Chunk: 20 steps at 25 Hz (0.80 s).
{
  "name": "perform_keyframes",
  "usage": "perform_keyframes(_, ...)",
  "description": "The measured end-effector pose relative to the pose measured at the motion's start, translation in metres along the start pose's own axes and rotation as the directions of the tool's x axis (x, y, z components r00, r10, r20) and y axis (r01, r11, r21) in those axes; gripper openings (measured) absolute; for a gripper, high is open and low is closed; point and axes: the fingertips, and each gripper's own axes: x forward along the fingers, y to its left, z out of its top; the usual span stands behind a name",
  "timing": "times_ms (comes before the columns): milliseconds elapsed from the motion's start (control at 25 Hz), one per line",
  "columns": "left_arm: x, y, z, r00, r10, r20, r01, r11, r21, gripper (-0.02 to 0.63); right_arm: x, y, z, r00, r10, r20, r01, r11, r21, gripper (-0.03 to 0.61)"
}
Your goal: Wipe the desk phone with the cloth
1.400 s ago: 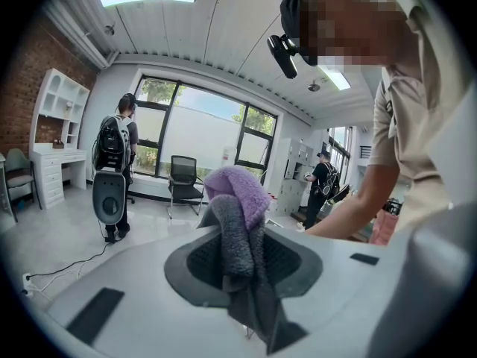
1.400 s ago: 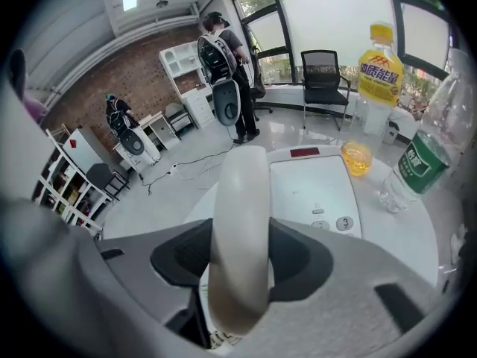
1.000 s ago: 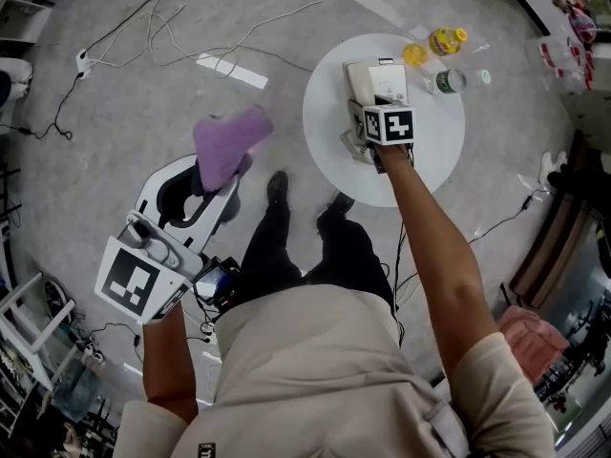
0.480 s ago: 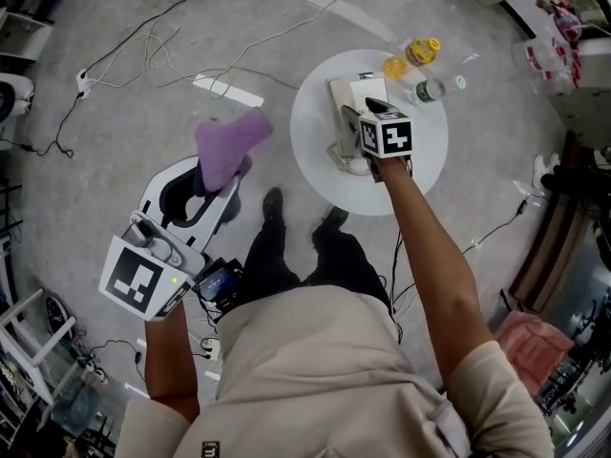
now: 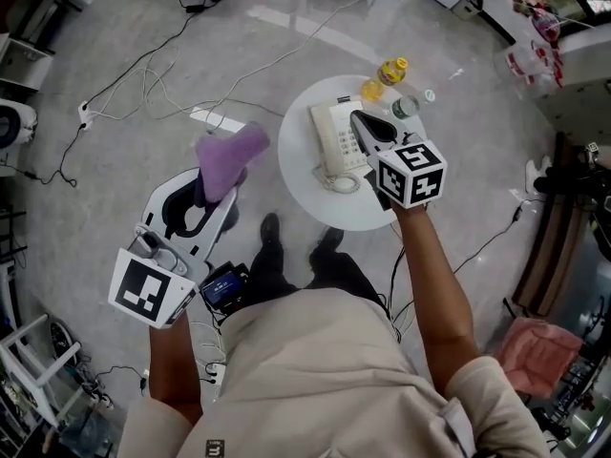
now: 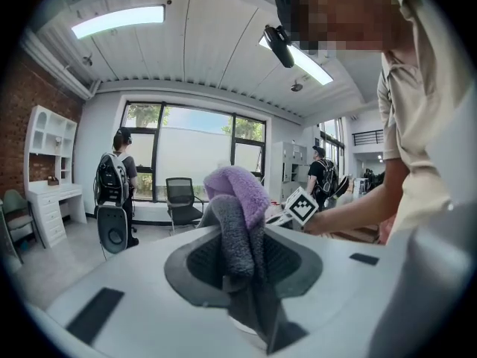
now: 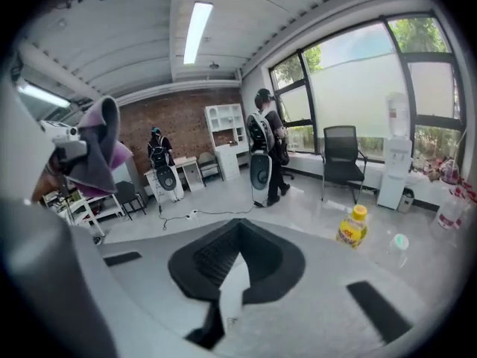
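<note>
Purple cloth, soft, light, pinched at one end by left gripper, left of desk phone; right gripper just closed, empty.

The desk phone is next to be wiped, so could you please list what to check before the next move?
1. Grip of left gripper on cloth: ok, jaws shut on it.
2. Seat of desk phone on table: ok, flat.
3. Place of cloth: not ok, beside the table, over the floor, not at the phone.
4. Path past right gripper: not ok, it hangs above the phone; jaws have just closed, nothing seen held.
5. Gap from yellow bottle to phone: ok.
</note>
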Motion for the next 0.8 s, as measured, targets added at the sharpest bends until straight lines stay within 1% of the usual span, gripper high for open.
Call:
perform_keyframes(120,-0.001,-0.014,0.009,1.000,0.012,0.002,-0.012,0.999,0.037,0.095,-0.039,0.016,0.028,0.996,0.043,0.077,-0.038,0.998,-0.055,-0.008)
perform_keyframes(240,-0.003,-0.022,0.017,1.000,0.020,0.002,-0.020,0.998,0.067,0.095,-0.075,0.032,0.057,0.987,0.074,0.144,-0.060,0.993,-0.100,-0.008)
perform_keyframes(320,-0.005,-0.020,0.023,1.000,0.018,-0.013,-0.017,0.997,0.075,0.095,-0.094,0.045,0.080,0.981,0.096,0.167,-0.074,0.989,-0.131,-0.009)
perform_keyframes(440,-0.006,-0.022,0.035,1.000,0.011,-0.013,-0.010,0.996,0.084,0.095,-0.122,0.064,0.106,0.974,0.124,0.187,-0.092,0.981,-0.170,-0.009)
perform_keyframes(560,-0.007,-0.030,0.037,0.999,-0.003,-0.037,0.006,0.996,0.087,0.095,-0.149,0.076,0.121,0.969,0.136,0.209,-0.095,0.977,-0.192,-0.009)
perform_keyframes(680,-0.002,-0.035,0.049,1.000,-0.013,-0.003,0.013,0.994,0.113,0.095,-0.168,0.081,0.125,0.966,0.126,0.227,-0.081,0.977,-0.199,-0.011)
perform_keyframes(800,-0.002,-0.043,0.046,0.999,-0.034,-0.033,0.037,0.994,0.105,0.095,-0.183,0.080,0.124,0.965,0.108,0.237,-0.061,0.978,-0.198,-0.011)
